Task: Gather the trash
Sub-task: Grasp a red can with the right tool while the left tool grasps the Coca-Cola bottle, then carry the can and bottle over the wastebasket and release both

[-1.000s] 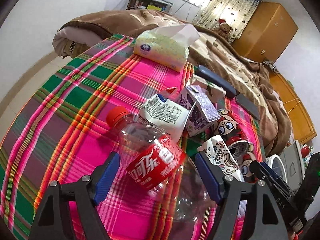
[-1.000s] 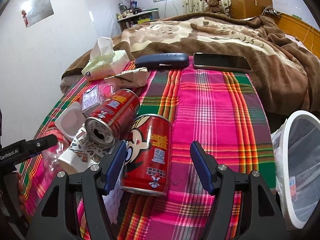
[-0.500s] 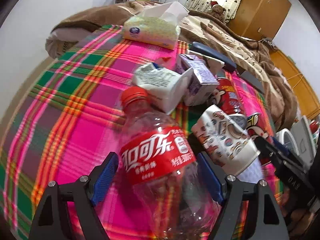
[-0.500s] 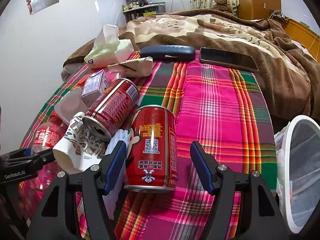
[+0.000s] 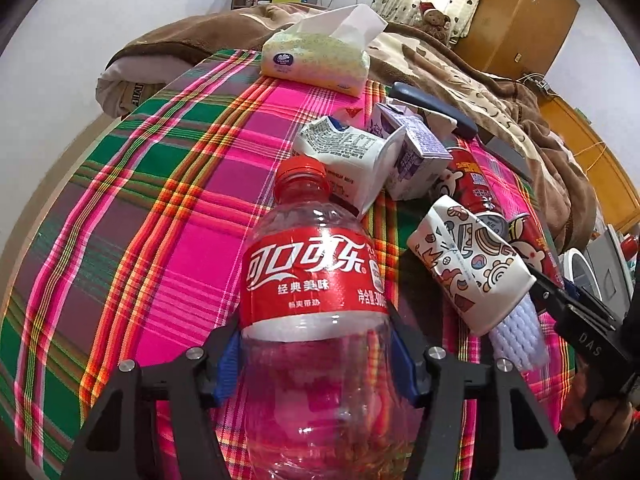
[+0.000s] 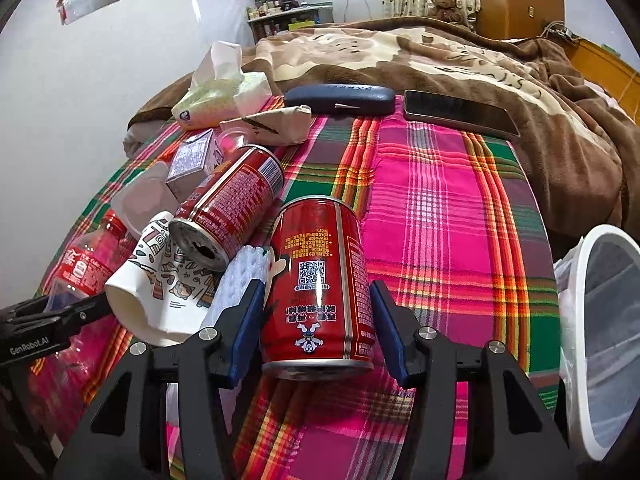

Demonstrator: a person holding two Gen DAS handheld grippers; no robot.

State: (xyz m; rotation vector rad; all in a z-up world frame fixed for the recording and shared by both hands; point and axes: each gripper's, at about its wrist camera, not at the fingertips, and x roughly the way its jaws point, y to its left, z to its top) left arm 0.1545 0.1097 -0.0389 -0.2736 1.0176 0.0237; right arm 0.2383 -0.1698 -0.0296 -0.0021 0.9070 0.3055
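Pointing down at the bed, the left tongs [image 5: 316, 354] are closing around the clear bottle [image 5: 316, 280] while the right tongs [image 6: 318, 326] are closing around a red can [image 6: 320, 280].

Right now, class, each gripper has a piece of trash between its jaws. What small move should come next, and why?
Probably finish closing before lifting. The left gripper jaws are closing around the cola bottle, the right gripper jaws around the red can; both items lie on the plaid cloth.

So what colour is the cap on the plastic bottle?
Red, matching its label; the bottle cap shows best in the left wrist view.
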